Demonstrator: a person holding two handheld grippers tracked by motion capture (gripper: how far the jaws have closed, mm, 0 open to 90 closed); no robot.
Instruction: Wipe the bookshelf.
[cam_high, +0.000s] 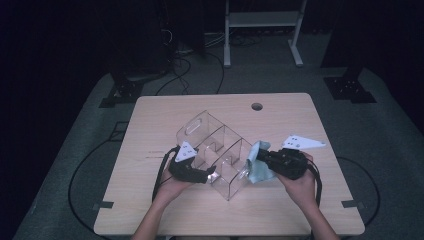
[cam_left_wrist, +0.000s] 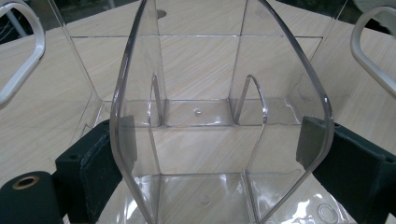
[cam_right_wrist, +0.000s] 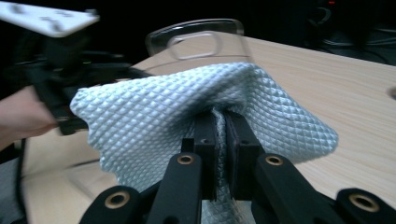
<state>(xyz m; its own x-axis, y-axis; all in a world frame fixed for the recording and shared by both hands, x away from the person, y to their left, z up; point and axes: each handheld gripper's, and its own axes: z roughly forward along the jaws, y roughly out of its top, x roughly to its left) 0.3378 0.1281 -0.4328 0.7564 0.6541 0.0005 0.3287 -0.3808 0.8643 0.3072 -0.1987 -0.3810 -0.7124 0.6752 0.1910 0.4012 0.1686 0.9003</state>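
Note:
A clear plastic organizer (cam_high: 220, 150) with several compartments and a slot handle stands tilted in the middle of the wooden table (cam_high: 280, 210). My left gripper (cam_high: 212, 176) holds it from the near left. In the left gripper view the pads (cam_left_wrist: 100, 161) press both sides of a curved clear divider (cam_left_wrist: 219, 116), with the left gripper (cam_left_wrist: 215, 156) spread wide around it. My right gripper (cam_high: 257, 159) is at the organizer's right end, shut on a light blue quilted cloth (cam_high: 260, 170). In the right gripper view the cloth (cam_right_wrist: 154, 121) drapes over the right gripper (cam_right_wrist: 223, 116), in front of the organizer's handle (cam_right_wrist: 194, 39).
A round cable hole (cam_high: 257, 106) sits near the table's far edge. Behind the table stand a white metal frame (cam_high: 262, 20) and dark stands with cables on the floor. Bare tabletop lies at the far left and along the near edge.

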